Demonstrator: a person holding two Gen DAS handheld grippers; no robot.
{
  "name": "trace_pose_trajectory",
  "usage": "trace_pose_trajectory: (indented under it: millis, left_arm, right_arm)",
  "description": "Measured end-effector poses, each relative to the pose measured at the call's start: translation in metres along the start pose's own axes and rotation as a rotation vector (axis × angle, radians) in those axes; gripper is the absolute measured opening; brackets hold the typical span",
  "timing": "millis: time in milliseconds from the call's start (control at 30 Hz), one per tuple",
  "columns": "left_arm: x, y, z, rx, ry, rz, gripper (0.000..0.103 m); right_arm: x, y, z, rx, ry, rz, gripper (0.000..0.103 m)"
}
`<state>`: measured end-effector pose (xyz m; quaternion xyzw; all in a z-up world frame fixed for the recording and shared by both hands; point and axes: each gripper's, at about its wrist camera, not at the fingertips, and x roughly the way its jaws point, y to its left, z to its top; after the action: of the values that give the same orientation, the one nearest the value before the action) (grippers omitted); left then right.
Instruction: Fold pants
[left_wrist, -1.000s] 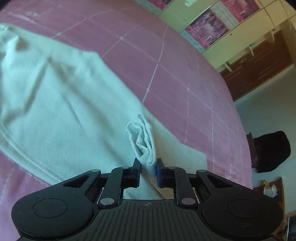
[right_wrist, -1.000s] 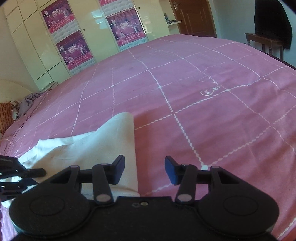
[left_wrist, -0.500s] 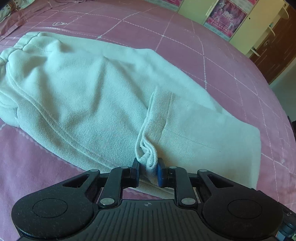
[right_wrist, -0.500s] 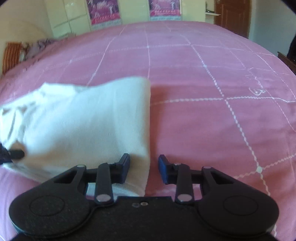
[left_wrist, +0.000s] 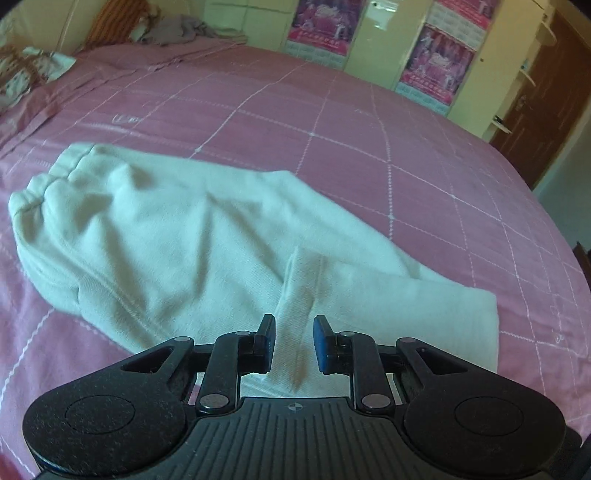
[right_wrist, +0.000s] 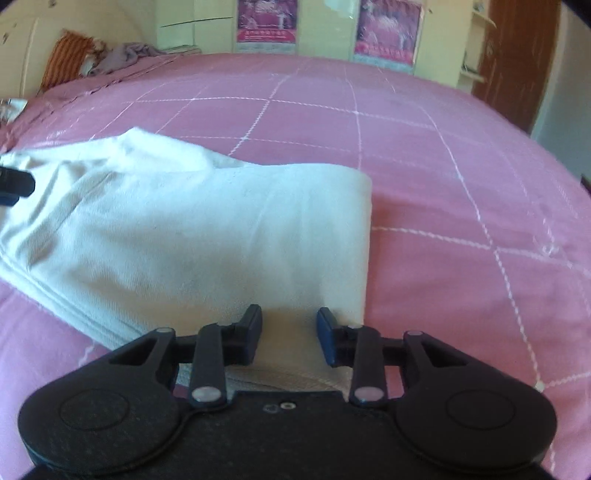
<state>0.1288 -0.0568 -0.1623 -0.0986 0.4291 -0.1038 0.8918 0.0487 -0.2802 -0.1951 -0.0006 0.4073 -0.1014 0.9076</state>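
Cream pants (left_wrist: 177, 236) lie partly folded on the pink checked bedspread (left_wrist: 369, 155), with the elastic waistband (left_wrist: 48, 181) at the left. A raised crease of cloth (left_wrist: 295, 295) runs between the fingers of my left gripper (left_wrist: 293, 341); its jaws stand a little apart and the pads do not press on it. My right gripper (right_wrist: 290, 336) hovers over the folded leg end (right_wrist: 295, 221) near its right edge, jaws apart, with flat cloth showing in the gap. The left gripper's tip (right_wrist: 14, 184) shows at the left edge of the right wrist view.
Bare pink bedspread (right_wrist: 461, 184) stretches to the right and beyond the pants. Pillows and crumpled clothes (left_wrist: 166, 29) sit at the head of the bed. Yellow wardrobe doors with posters (left_wrist: 436, 59) and a brown door (right_wrist: 517, 55) stand behind.
My left gripper let go of the pinched fold, which now lies slack between wider jaws. The right gripper rolled level and slid left over the leg end, its jaws narrower than a second ago.
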Motion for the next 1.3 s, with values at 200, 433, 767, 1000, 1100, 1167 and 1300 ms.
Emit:
trace_pose_trajectory:
  millis: [200, 433, 767, 1000, 1100, 1167, 1300]
  left_arm:
    - [0.005, -0.017, -0.005, 0.085, 0.023, -0.033, 0.021]
    - [0.063, -0.042, -0.032, 0.208, 0.157, -0.008, 0.023]
    - [0.057, -0.048, -0.036, 0.232, 0.142, 0.006, 0.026]
    - [0.049, -0.055, -0.044, 0.299, 0.140, -0.123, 0.094]
    - [0.045, -0.064, -0.049, 0.308, 0.134, -0.100, 0.102]
    - [0.043, -0.065, -0.052, 0.306, 0.124, -0.095, 0.103]
    - [0.039, -0.064, -0.057, 0.291, 0.097, -0.081, 0.103]
  right_arm:
    - [-0.003, -0.004, -0.002, 0.050, 0.003, 0.018, 0.034]
    - [-0.007, -0.005, -0.006, 0.072, 0.001, 0.023, 0.034]
    - [-0.007, -0.006, -0.008, 0.103, -0.004, 0.021, 0.034]
    - [-0.010, -0.010, -0.006, 0.159, -0.006, 0.034, 0.043]
    - [-0.012, -0.012, -0.004, 0.199, 0.006, 0.074, 0.060]
    - [-0.013, -0.009, -0.003, 0.183, 0.013, 0.076, 0.069]
    - [-0.015, -0.003, -0.001, 0.152, 0.039, 0.074, 0.091]
